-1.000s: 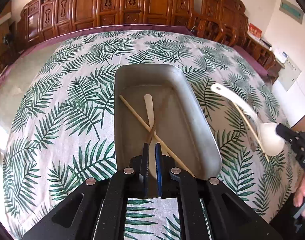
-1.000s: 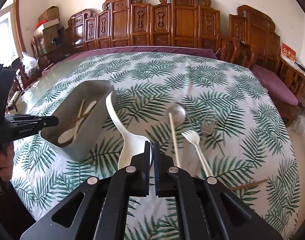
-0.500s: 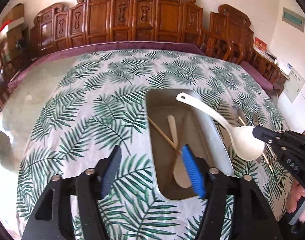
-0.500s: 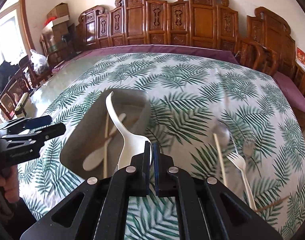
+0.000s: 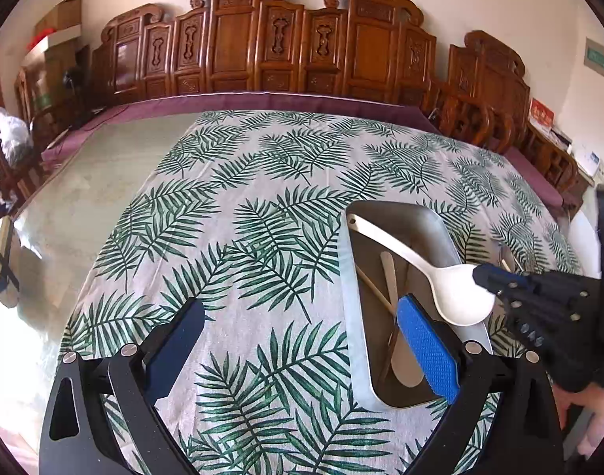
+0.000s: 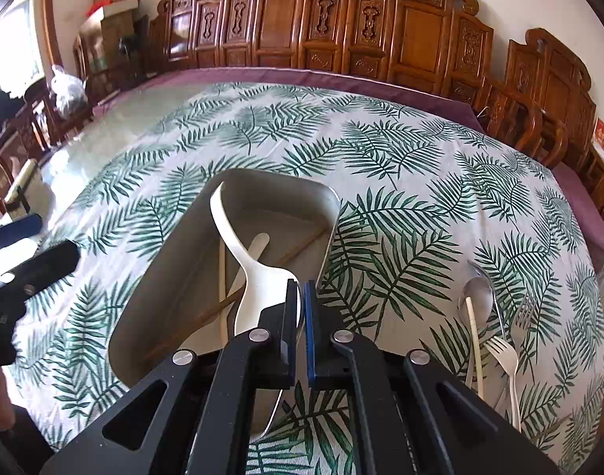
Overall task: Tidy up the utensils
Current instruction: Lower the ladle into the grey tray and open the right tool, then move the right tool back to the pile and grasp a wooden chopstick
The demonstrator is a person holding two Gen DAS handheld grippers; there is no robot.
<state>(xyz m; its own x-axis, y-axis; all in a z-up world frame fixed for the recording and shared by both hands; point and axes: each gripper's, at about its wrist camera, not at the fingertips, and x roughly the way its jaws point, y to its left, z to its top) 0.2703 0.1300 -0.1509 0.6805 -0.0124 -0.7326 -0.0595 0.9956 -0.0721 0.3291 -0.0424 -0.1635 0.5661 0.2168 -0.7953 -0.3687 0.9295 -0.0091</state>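
Left gripper [image 5: 302, 328] jaws opening, now spread wide with nothing between them, only leaf-print tablecloth [image 5: 262, 206] below; a second ago they were pinched nearly shut at the near end of the metal tray [image 5: 351, 316], so that drop-off looks done; wooden spoon [image 5: 390, 277] and chopsticks [image 5: 375, 289] lie inside the tray.

Right gripper [image 6: 300, 301] clamped tight on the bowl of the white ladle [image 6: 238, 249]; it has carried it from over the cloth to above the tray, handle pointing toward the far end.

My read: ladle release into the tray comes next.

Still loose on the cloth to the right: metal spoon [image 6: 476, 289], white plastic fork [image 6: 503, 352], metal fork [image 6: 527, 308], pale chopstick [image 6: 474, 336].
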